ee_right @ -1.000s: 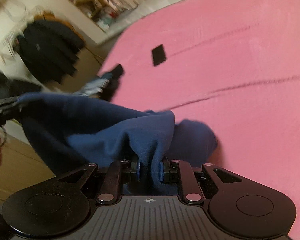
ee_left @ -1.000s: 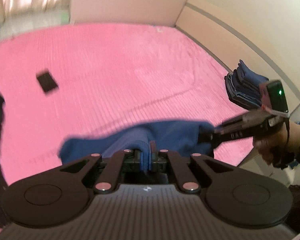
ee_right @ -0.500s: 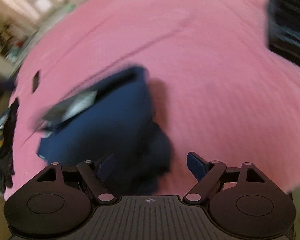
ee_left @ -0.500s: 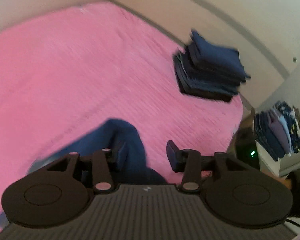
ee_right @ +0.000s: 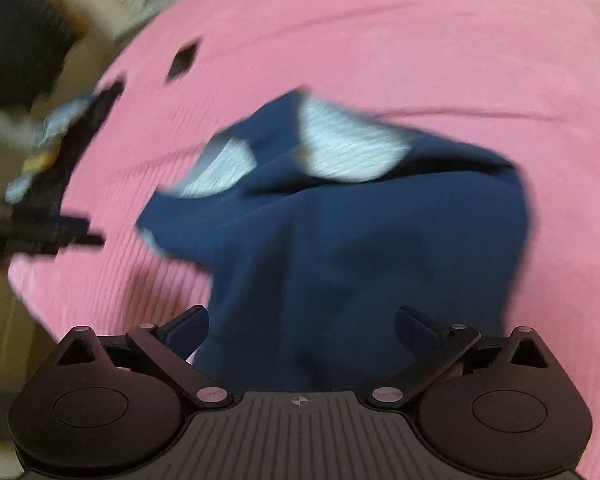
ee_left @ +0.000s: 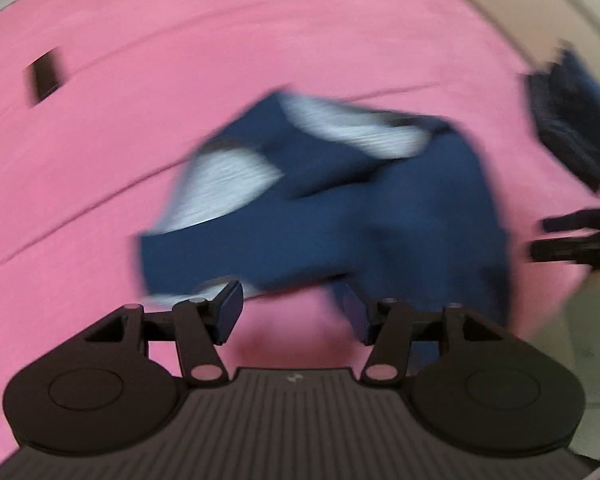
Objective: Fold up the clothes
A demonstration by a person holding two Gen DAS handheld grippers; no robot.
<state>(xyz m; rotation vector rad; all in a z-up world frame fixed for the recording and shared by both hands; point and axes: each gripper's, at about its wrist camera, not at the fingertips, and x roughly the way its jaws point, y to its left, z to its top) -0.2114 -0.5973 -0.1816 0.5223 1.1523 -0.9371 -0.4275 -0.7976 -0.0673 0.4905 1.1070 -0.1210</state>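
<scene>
sprawling navy garment [ee_left: 340,216] near bed edge [ee_left: 560,304]

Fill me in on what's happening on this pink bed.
A person is folding clothes with a hand-held gripper in each hand. A navy garment lies crumpled on the pink bed, pale lining showing. Both the left hand-held gripper and the right hand-held gripper are open and hold nothing. A stack of folded dark clothes sits near the bed's edge. The frames are blurred.
</scene>
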